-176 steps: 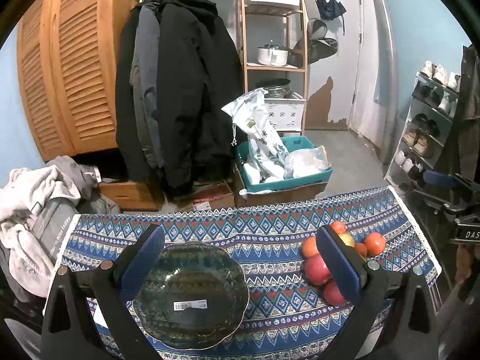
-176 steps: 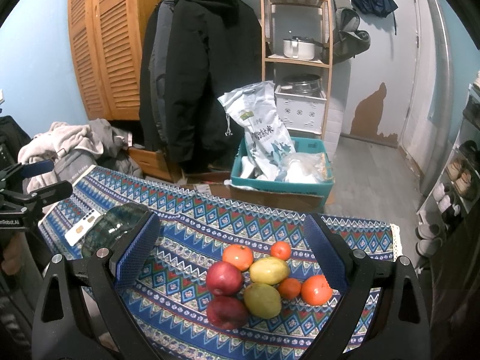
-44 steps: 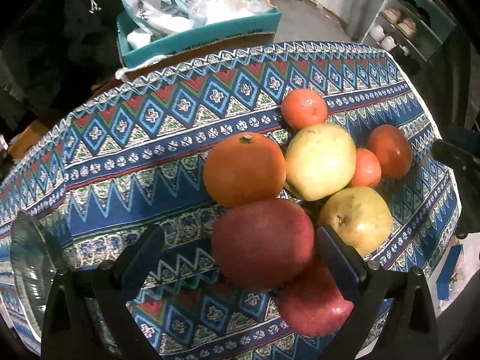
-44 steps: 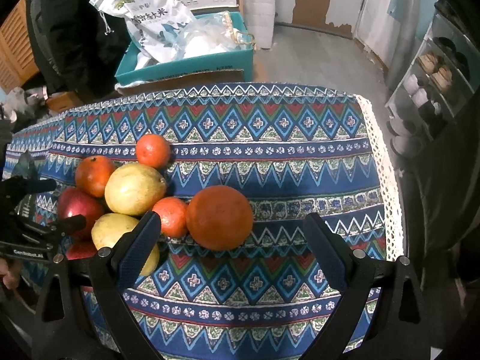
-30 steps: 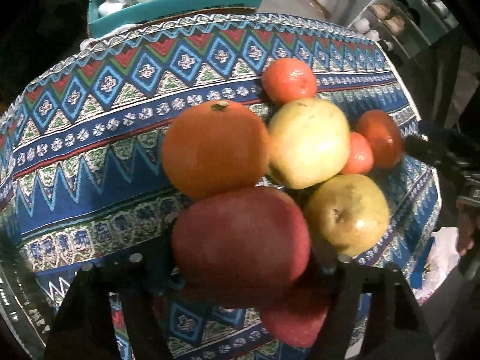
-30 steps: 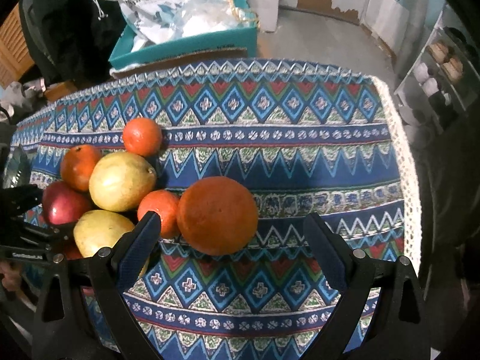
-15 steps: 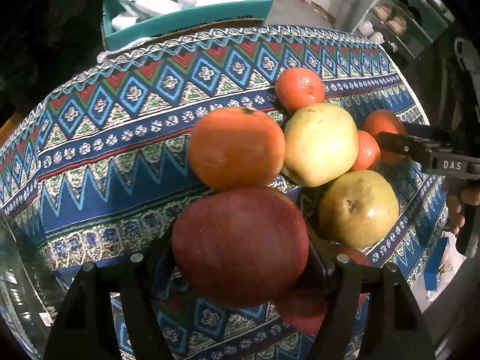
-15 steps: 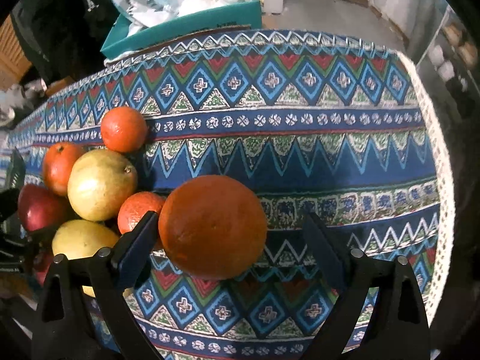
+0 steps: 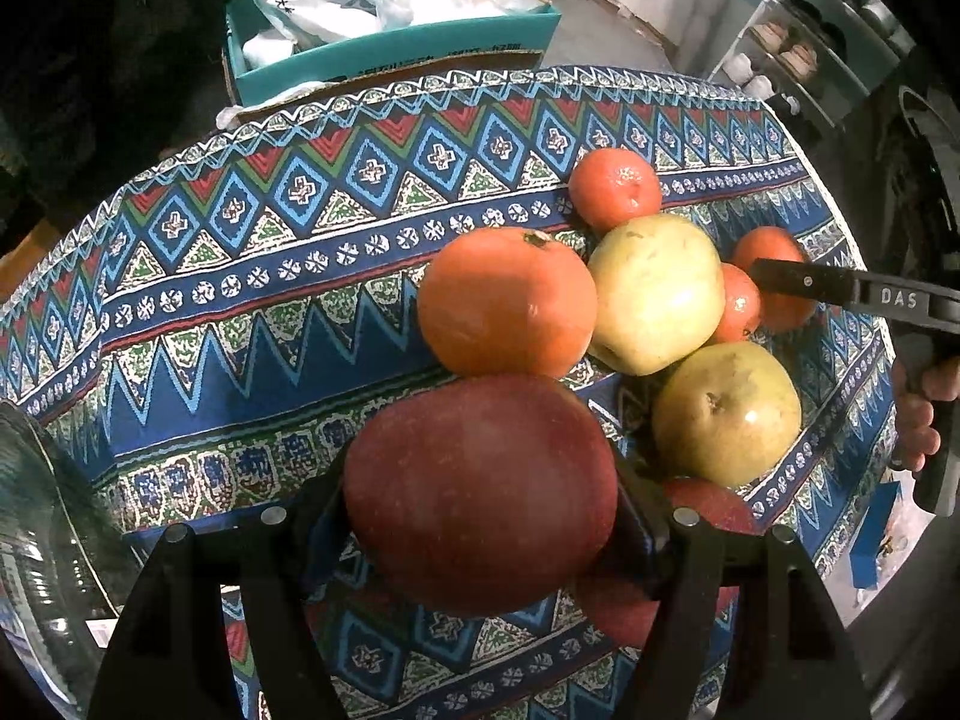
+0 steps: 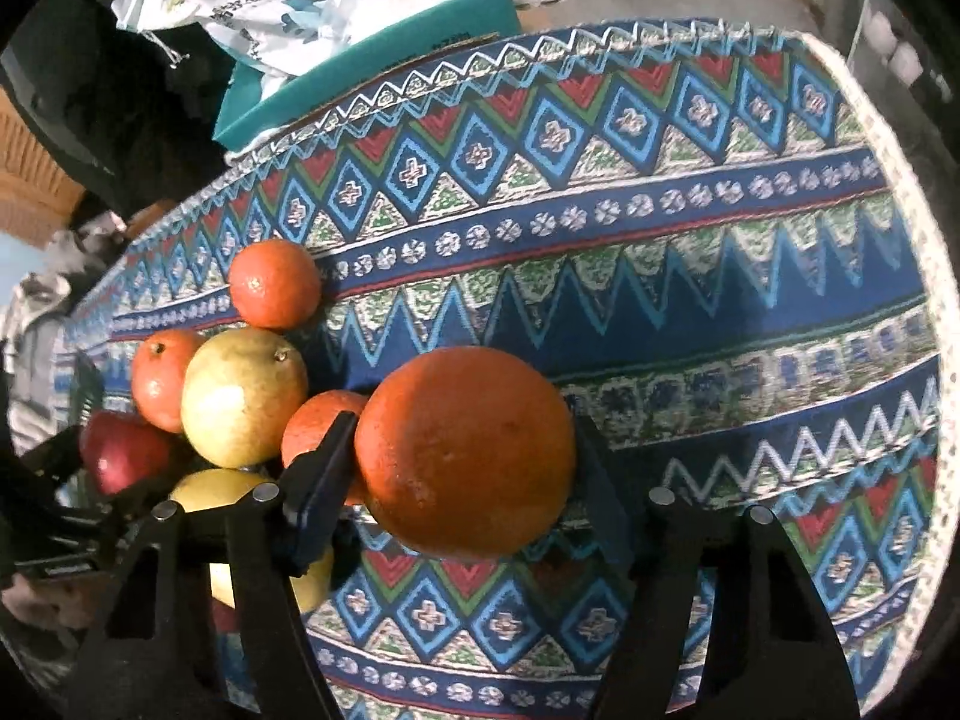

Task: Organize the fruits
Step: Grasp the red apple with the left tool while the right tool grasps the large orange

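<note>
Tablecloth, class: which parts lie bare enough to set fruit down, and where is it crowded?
Bare patches of tablecloth: from the large orange across to the lace edge, and, in the left wrist view, between the red apple and the glass bowl. Crowded: the fruit cluster around the yellow-green fruit.

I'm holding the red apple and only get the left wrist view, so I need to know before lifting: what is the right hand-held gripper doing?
Observer: The right hand-held gripper has just been closing; its pads now press the large orange from both sides.
Operator: Anything crowding it?
Observer: One finger sits between that orange and a smaller orange.
Operator: And on its other side?
Observer: Only patterned tablecloth shows there, out to its white edge.
</note>
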The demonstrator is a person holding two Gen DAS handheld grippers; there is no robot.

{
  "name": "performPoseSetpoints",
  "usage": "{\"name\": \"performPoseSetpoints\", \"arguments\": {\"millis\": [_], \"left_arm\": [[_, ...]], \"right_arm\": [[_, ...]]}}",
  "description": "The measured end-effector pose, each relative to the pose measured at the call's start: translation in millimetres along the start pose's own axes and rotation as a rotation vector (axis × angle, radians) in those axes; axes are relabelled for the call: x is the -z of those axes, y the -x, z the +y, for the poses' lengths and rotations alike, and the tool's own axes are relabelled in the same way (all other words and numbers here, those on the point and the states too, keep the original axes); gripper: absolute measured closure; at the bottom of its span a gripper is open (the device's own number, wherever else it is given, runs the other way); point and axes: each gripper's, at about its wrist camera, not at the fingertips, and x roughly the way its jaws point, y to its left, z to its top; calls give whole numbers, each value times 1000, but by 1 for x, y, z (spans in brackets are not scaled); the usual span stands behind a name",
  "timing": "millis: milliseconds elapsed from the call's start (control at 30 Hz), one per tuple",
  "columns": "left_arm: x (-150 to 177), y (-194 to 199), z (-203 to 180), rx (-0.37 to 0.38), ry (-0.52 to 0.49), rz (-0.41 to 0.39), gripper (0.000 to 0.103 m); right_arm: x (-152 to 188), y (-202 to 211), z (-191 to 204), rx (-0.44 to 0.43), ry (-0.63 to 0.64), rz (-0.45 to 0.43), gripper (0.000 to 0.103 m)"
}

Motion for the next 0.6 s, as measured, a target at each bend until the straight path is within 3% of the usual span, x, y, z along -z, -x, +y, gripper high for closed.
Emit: {"name": "performPoseSetpoints", "arguments": {"millis": [100, 267, 600], "left_arm": [[0, 6, -1, -9, -5, -19, 28], [-1, 20, 1, -26, -1, -54, 28], [1, 61, 4, -64, 0, -167, 28]], "right_arm": [[5, 9, 7, 123, 66, -32, 34], [9, 18, 21, 254, 146, -88, 34], [13, 59, 50, 308, 211, -229, 34]]}}
